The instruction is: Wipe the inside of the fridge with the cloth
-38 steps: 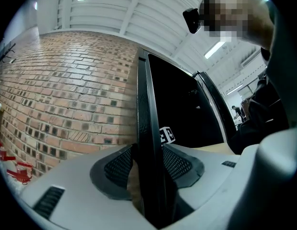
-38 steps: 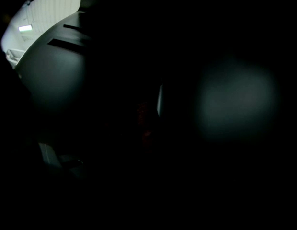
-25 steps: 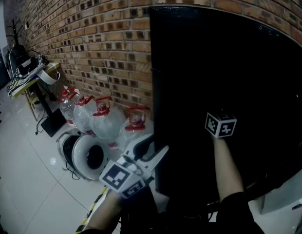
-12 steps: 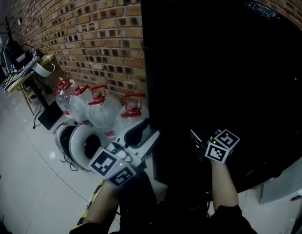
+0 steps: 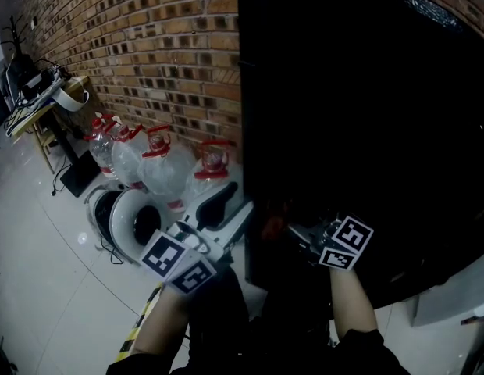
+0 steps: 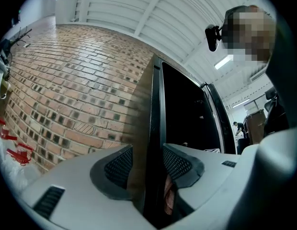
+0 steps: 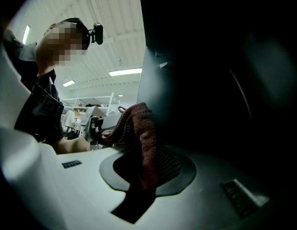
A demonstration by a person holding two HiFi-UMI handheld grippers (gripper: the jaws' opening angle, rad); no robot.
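Observation:
The fridge (image 5: 367, 131) is a tall black cabinet against a brick wall. My left gripper (image 5: 233, 211) is shut on the front edge of its door (image 6: 154, 128); in the left gripper view both pads (image 6: 120, 168) press on that black edge. My right gripper (image 5: 298, 231) points left, low in front of the dark fridge, and is shut on a reddish-brown knitted cloth (image 7: 140, 131). The cloth (image 5: 272, 226) bunches beyond the fingertips, close to the door edge and the left gripper. The fridge's inside is too dark to make out.
Several clear water jugs with red caps (image 5: 165, 170) stand by the brick wall (image 5: 148, 45) left of the fridge. A round white-and-black appliance (image 5: 133, 225) lies on the floor before them. A cluttered desk (image 5: 47, 104) stands far left. Yellow-black tape (image 5: 144, 330) marks the floor.
My right gripper has come down and to the left and turned to point left, bringing the cloth near the door edge. The left gripper has stayed on the door edge.

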